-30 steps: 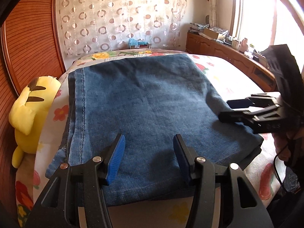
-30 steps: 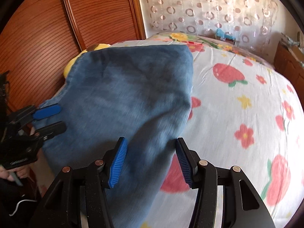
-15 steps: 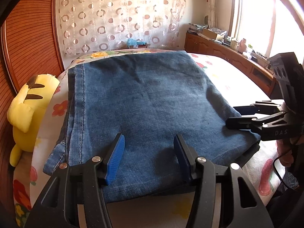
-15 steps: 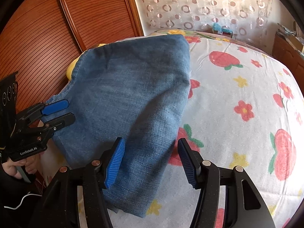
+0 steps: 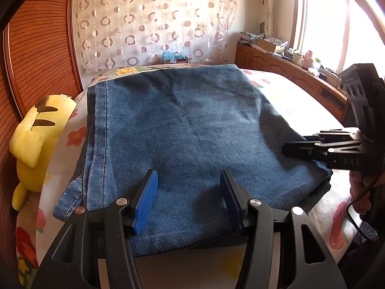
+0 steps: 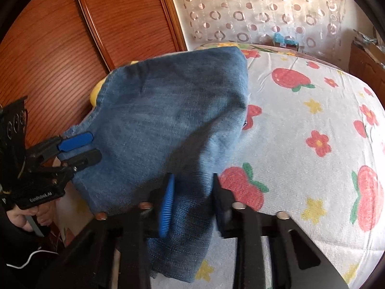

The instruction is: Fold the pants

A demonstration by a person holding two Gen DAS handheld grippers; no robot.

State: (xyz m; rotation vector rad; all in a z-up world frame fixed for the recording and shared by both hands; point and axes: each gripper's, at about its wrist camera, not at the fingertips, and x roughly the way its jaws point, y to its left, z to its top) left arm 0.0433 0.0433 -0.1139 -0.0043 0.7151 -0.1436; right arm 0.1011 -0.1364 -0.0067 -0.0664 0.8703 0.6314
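Note:
Folded blue denim pants (image 5: 182,125) lie on the flowered bed sheet (image 6: 300,120). My left gripper (image 5: 189,192) hovers open over their near edge, and nothing is pinched between its blue pads (image 5: 146,202). In the right wrist view the left gripper (image 6: 84,148) sits at the pants' (image 6: 168,110) left side. My right gripper (image 6: 192,197) is closing on the near right corner, and the denim bunches between its pads. From the left wrist view the right gripper (image 5: 288,148) shows side-on at the pants' right edge, its fingers close together.
A yellow plush toy (image 5: 36,139) lies against the wooden wardrobe (image 6: 72,36) to the left of the pants. A patterned curtain (image 5: 154,24) hangs behind the bed. A cluttered wooden sideboard (image 5: 288,67) runs under the window on the right. A hand (image 6: 19,216) holds the left gripper's handle.
My right gripper's jaws have narrowed onto the pants' near right corner, and the denim there is now gathered between them. The left gripper has stayed open in the same spot.

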